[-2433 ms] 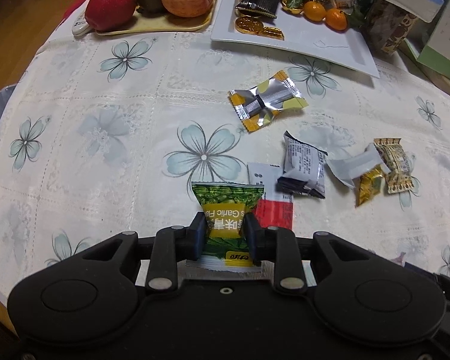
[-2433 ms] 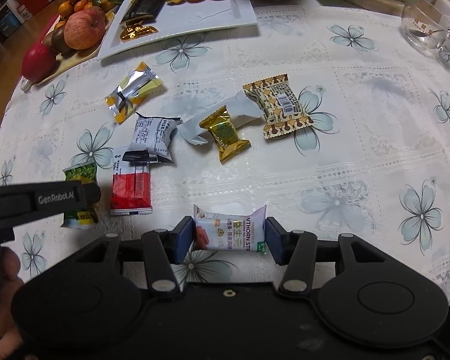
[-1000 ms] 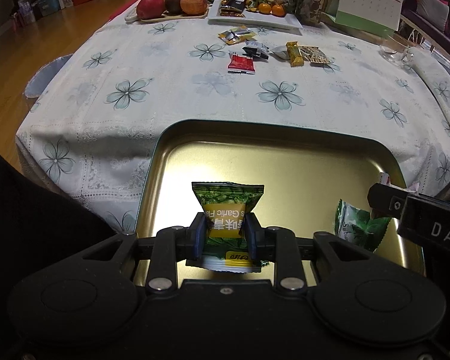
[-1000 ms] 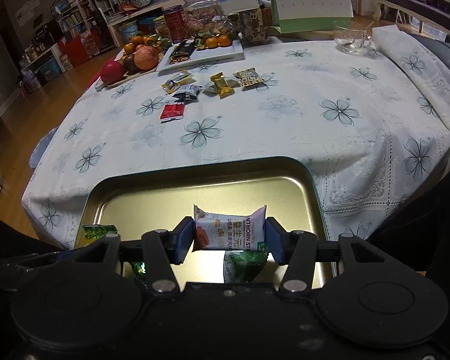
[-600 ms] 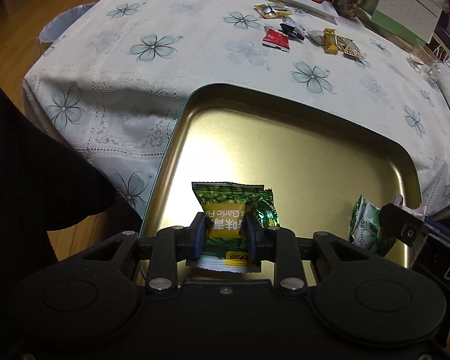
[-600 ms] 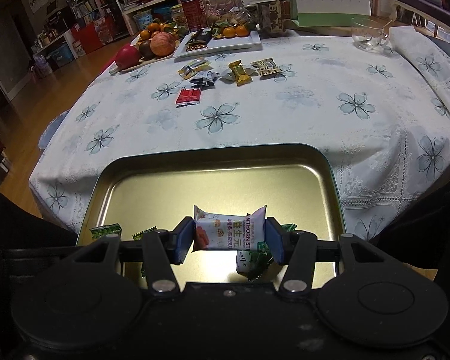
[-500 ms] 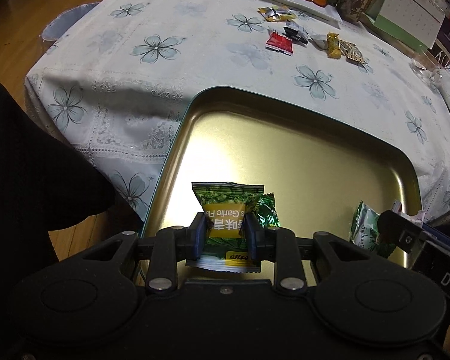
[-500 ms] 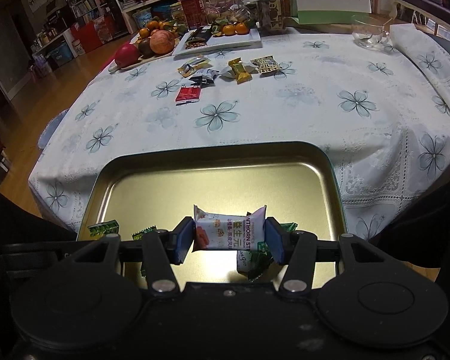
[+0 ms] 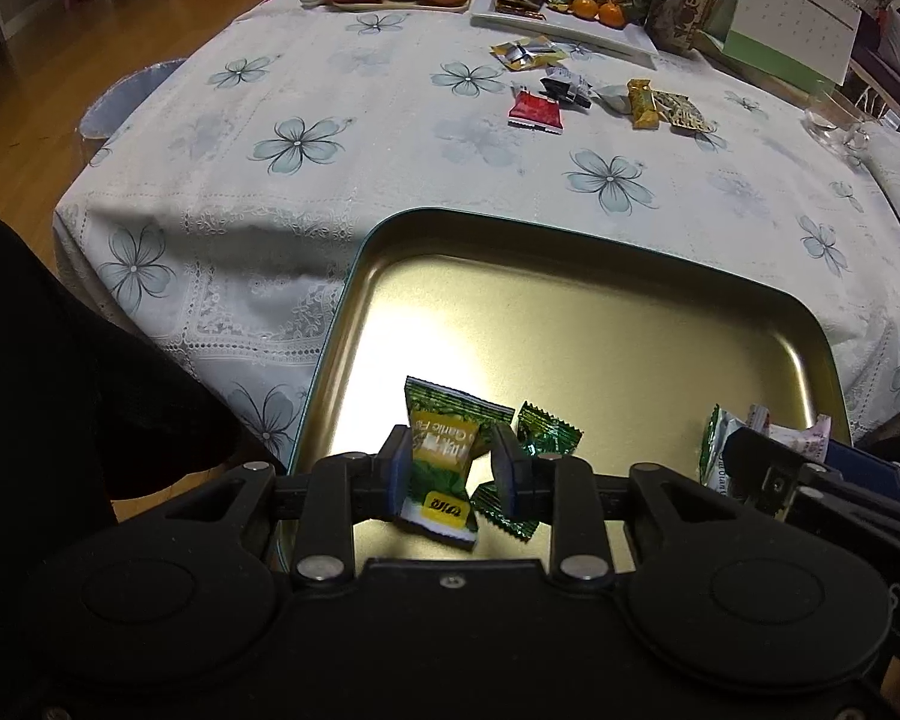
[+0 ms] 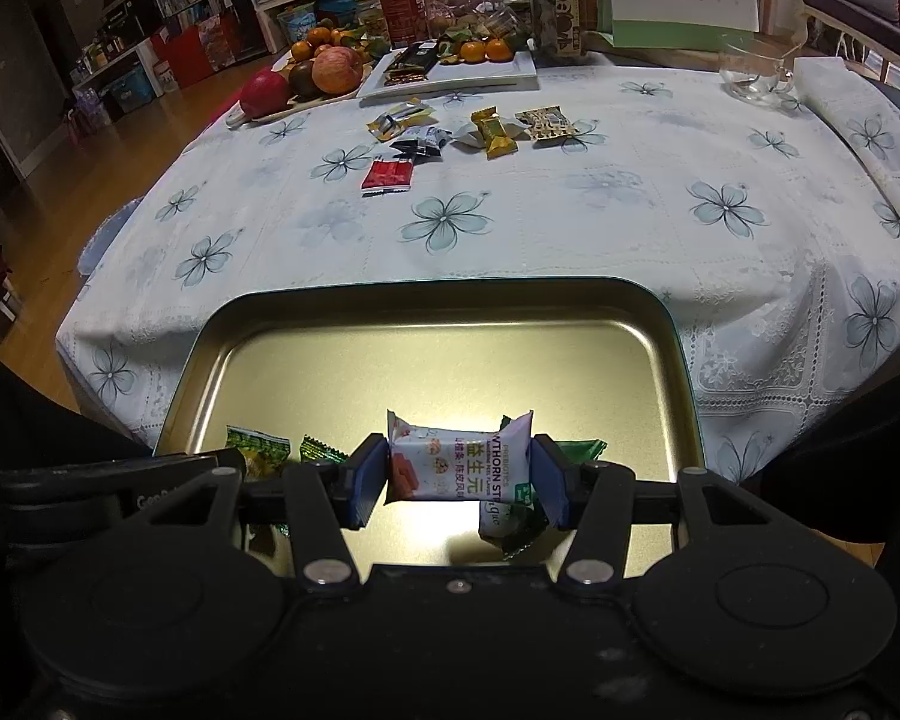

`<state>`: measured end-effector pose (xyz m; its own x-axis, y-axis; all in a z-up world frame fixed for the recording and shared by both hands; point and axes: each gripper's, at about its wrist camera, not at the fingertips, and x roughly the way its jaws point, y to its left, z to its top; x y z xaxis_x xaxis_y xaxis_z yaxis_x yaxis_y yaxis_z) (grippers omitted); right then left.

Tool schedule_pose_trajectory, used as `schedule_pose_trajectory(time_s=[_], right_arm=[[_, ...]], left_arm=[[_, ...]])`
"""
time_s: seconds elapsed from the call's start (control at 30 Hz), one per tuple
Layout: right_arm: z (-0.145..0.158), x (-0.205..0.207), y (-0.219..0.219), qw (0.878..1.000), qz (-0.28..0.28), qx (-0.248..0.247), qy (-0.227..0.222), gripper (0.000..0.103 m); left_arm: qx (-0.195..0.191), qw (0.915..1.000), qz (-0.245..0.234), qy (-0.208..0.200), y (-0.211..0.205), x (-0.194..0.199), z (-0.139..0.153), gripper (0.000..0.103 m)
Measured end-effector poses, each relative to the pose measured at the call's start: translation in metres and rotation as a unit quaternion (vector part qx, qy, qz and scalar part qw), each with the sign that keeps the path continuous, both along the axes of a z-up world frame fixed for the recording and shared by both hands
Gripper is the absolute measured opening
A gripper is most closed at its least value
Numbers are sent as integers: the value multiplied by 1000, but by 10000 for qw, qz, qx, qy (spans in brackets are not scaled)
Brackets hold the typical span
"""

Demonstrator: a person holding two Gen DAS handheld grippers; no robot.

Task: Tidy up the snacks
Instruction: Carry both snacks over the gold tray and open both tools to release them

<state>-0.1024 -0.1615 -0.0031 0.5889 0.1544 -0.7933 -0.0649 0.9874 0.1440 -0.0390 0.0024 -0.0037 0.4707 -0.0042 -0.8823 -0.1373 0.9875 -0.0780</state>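
Over the gold metal tray, the left gripper, clamped a moment ago, is opening; its green-and-yellow garlic pea packet tilts loose between the jaws. The right gripper still clasps a white hawthorn-stick packet.

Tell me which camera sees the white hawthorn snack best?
The right wrist view. The white hawthorn snack sits front and centre between the right gripper pads, label readable, above the gold tray. The left wrist view catches only a pale corner of it, behind that gripper's black body.
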Motion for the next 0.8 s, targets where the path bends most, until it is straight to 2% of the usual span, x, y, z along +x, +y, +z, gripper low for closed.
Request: schedule_pose_trajectory(time_s=[0.23, 0.57, 0.8], right_arm=[[-1, 0, 1, 10000, 55, 4, 11, 55], [-1, -2, 5, 9998, 182, -78, -18, 55], [-1, -1, 5, 9998, 164, -56, 9, 64]], left_arm=[[-1, 10000, 76, 55, 2, 2, -3, 37], [431, 9990, -31, -119, -10, -1, -2, 37], [623, 9977, -147, -213, -17, -3, -1, 38]])
